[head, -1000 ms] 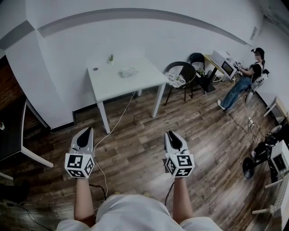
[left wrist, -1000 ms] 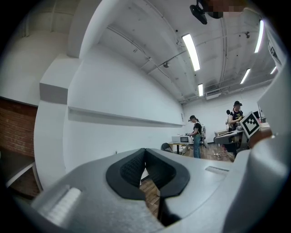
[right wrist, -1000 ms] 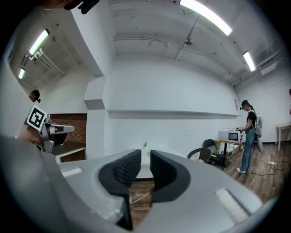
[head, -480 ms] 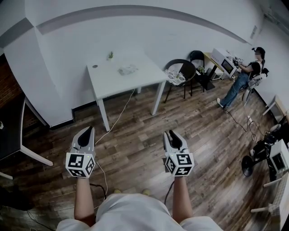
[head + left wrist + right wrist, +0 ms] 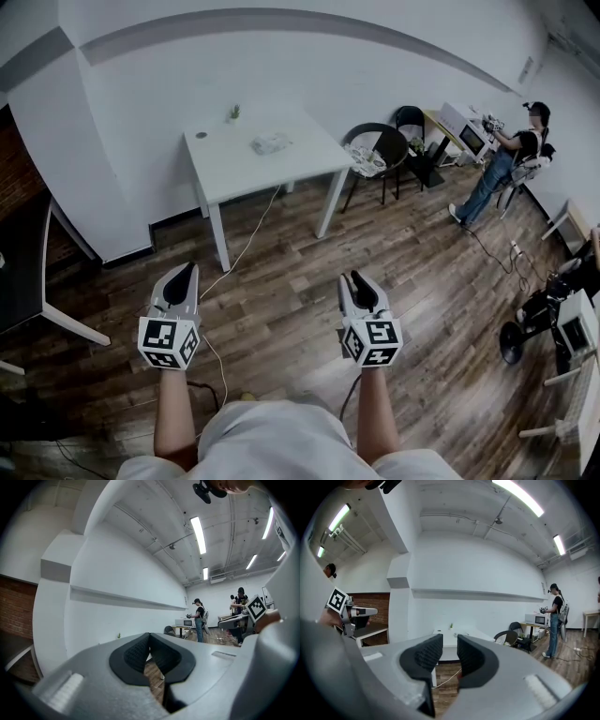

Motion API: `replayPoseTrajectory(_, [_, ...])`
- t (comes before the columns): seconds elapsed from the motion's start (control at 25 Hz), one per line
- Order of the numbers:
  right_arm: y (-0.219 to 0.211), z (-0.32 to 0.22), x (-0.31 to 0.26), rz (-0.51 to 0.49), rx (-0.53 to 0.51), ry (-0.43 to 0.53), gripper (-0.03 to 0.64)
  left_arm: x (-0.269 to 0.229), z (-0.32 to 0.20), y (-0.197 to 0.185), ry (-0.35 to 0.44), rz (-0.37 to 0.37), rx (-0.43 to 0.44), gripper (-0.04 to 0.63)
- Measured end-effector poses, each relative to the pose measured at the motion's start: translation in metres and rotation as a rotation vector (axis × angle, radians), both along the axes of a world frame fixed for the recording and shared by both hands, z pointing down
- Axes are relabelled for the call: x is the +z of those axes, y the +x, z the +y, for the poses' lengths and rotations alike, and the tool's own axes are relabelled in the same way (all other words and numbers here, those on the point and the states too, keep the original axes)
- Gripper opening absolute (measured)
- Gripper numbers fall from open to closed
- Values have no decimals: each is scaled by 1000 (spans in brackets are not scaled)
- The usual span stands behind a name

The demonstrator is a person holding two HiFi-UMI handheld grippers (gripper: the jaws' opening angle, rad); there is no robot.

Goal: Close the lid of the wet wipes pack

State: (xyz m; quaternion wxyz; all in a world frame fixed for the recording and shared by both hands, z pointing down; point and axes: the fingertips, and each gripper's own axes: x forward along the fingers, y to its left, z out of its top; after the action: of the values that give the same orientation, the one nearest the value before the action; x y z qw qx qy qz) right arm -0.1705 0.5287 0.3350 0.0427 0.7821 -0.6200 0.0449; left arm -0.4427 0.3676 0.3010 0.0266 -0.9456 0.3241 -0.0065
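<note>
While person stands well back, left gripper (image 5: 178,284) closed, jaws together, nothing held. Far ahead, wet wipes pack (image 5: 270,142) on white counter (image 5: 230,173), between 2 grippers' lines, long side roughly left-right; lid too small to tell. Then right gripper (image 5: 354,289) empty, jaws apart, just been opening; counter shows straight between them. Neither hand clearly nearer.

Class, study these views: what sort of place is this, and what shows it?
Probably a sparse indoor workroom or test lab: a plain white table on wood-plank flooring, and a microwave beside a standing person.
</note>
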Motion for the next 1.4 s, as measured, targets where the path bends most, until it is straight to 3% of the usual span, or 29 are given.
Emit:
replayPoseTrajectory(0.32, [-14, -6, 11, -6, 29, -22, 103, 15, -15, -9, -26, -9, 32, 0])
replayPoseTrajectory(0.6, [9, -29, 14, -13, 31, -19, 103, 23, -37, 16, -38, -16, 44, 0])
replayPoseTrajectory(1.4, [184, -186, 33, -79, -32, -24, 103, 31, -178, 187, -48, -61, -11, 0])
